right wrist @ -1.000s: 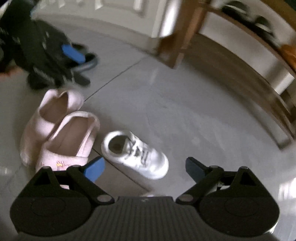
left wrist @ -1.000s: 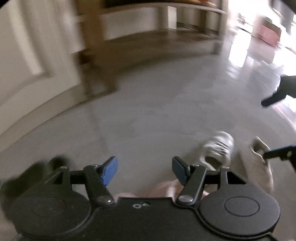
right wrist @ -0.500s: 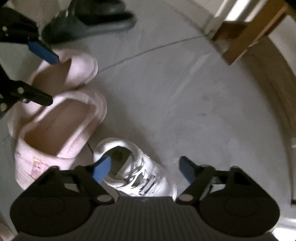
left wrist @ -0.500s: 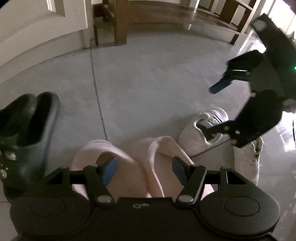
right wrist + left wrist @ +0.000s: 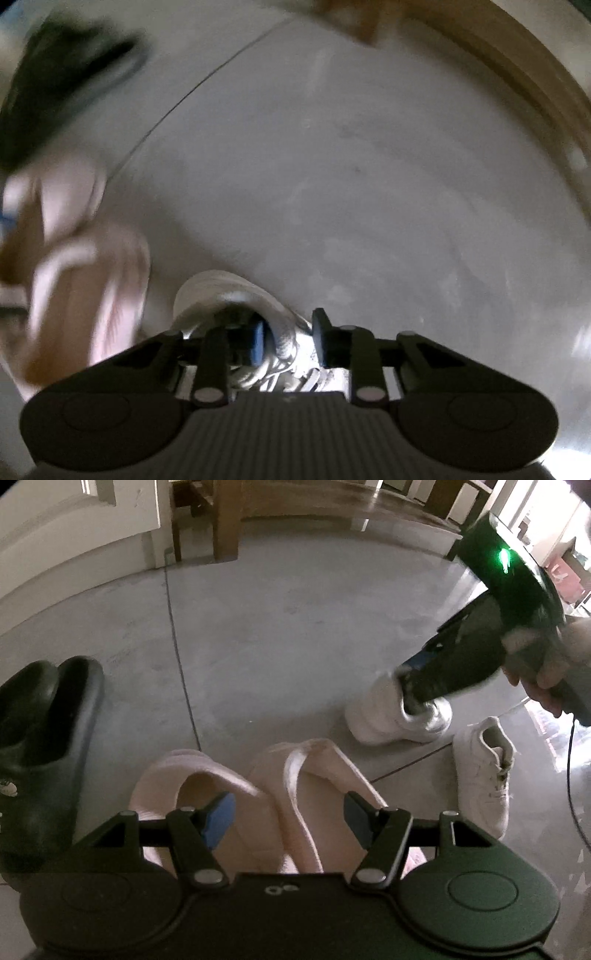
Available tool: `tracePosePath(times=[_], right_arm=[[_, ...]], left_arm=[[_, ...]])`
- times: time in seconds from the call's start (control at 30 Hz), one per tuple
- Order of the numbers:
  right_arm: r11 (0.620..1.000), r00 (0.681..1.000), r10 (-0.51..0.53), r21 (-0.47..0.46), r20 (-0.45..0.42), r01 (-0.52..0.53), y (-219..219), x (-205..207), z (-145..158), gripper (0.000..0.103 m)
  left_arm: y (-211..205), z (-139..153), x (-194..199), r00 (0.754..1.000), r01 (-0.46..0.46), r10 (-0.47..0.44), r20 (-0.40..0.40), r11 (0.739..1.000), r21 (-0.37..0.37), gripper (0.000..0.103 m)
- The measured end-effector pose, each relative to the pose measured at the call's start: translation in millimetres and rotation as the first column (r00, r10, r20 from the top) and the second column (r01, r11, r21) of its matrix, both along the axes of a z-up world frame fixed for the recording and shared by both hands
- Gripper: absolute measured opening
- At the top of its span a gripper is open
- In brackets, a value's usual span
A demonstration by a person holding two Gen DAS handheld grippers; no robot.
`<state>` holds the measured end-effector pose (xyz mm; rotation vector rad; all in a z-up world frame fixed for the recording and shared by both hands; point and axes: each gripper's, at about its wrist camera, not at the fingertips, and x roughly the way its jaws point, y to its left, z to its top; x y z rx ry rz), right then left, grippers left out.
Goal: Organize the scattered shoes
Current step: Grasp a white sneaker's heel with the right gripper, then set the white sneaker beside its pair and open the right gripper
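The right gripper (image 5: pixel 288 341) is closing its jaws on the sneaker (image 5: pixel 280 343) collar between them, a light, soft-walled hold, while the left gripper (image 5: pixel 286 814) stands apart over the slippers (image 5: pixel 314 775).

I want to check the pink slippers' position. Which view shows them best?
The left wrist view: both pink slippers lie sharp, side by side, under the open left gripper. The right wrist view shows them only as a blur at its left edge.
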<state>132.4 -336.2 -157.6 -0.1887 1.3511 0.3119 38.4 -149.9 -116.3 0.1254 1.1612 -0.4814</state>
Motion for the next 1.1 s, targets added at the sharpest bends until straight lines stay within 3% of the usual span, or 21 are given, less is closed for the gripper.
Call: tracePosePath(times=[0.07, 0.17, 0.3, 0.5, 0.57, 0.73, 0.8, 0.87, 0.97, 1.03, 1.1], right_arm=[[0.990, 0.992, -0.128, 0.058, -0.016, 0.129, -15, 0, 6, 0.027], [0.934, 0.949, -0.306, 0.168, -0.077, 0.315, -36, -11, 16, 0.025], [0.865, 0.895, -0.428, 0.232, -0.123, 0.446, -48, -41, 32, 0.025], [0.869, 0.878, -0.448, 0.148, -0.170, 0.472, -40, -83, 51, 0.025], [0.859, 0.852, -0.475, 0.097, -0.220, 0.503, -42, -92, 44, 0.026], [0.806, 0.755, -0.559, -0.010, -0.343, 0.592, -36, -94, -2, 0.027], [0.813, 0.759, -0.553, -0.023, -0.344, 0.582, -31, -88, -12, 0.030], [0.836, 0.783, -0.532, -0.052, -0.321, 0.546, -26, -86, -12, 0.034], [0.870, 0.834, -0.489, -0.077, -0.257, 0.486, -21, -87, 0, 0.061], [0.896, 0.881, -0.443, -0.085, -0.165, 0.435, -19, -92, 17, 0.061], [0.907, 0.894, -0.422, -0.077, -0.154, 0.415, -19, -92, 22, 0.061]], left_arm=[[1, 4, -3, 1.000, 0.010, -0.010, 0.017, 1.000, 0.001, 0.065], [4, 10, -6, 0.999, 0.011, -0.011, 0.031, 1.000, -0.006, 0.065], [6, 17, -9, 0.999, 0.011, -0.009, 0.050, 1.000, -0.029, 0.065], [-3, 18, -7, 0.998, 0.034, -0.032, 0.055, 0.998, -0.047, 0.065], [-7, 17, -7, 0.998, 0.046, -0.044, 0.053, 0.998, -0.047, 0.065], [-10, 17, -12, 0.996, 0.070, -0.068, 0.058, 0.996, -0.049, 0.065], [-8, 16, -12, 0.996, 0.068, -0.065, 0.058, 0.997, -0.046, 0.065], [-3, 16, -14, 0.997, 0.058, -0.056, 0.056, 0.997, -0.042, 0.065], [1, 14, -14, 0.998, 0.040, -0.038, 0.047, 0.999, -0.037, 0.065], [-1, 13, -13, 0.999, 0.035, -0.033, 0.038, 0.999, -0.041, 0.065], [-4, 13, -11, 0.999, 0.033, -0.032, 0.030, 0.998, -0.049, 0.065]])
